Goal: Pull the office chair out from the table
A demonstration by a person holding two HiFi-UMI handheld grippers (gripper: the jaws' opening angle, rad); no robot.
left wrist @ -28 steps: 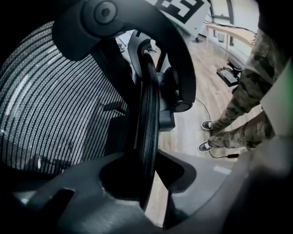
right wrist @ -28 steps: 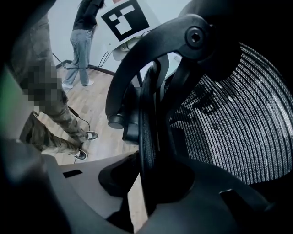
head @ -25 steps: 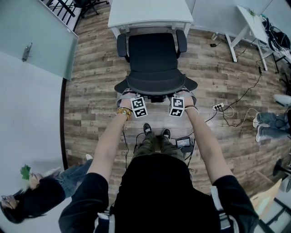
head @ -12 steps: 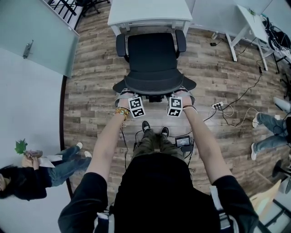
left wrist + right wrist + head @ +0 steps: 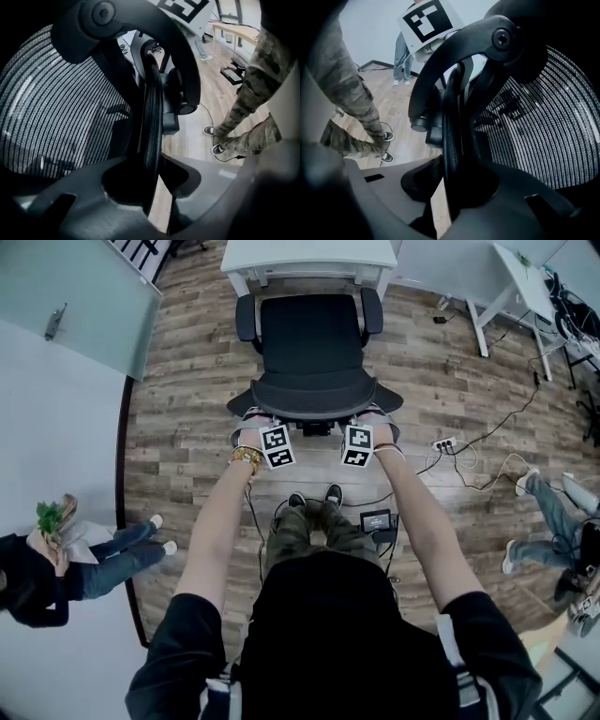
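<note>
In the head view the black office chair (image 5: pixel 311 334) stands just in front of the white table (image 5: pixel 309 254), its mesh backrest (image 5: pixel 314 401) turned toward me. My left gripper (image 5: pixel 265 426) and right gripper (image 5: pixel 367 424) hold the backrest's top edge, one near each corner. In the left gripper view the backrest rim (image 5: pixel 152 136) runs straight between the jaws of the left gripper (image 5: pixel 152 187), with the mesh (image 5: pixel 61 103) to its left. In the right gripper view the rim (image 5: pixel 451 140) sits the same way in the right gripper (image 5: pixel 450 190). Both are shut on it.
My feet (image 5: pixel 311 500) stand close behind the chair, beside a small black device (image 5: pixel 377 520) and cables on the wood floor. A power strip (image 5: pixel 442 442) lies to the right. A bystander (image 5: pixel 42 568) stands at left, another person's legs (image 5: pixel 553 512) at right. A second white table (image 5: pixel 516 282) stands at the back right.
The chair and both grippers have come a little way toward me, away from the table. My feet have stepped back. The bystander at left has shifted.
</note>
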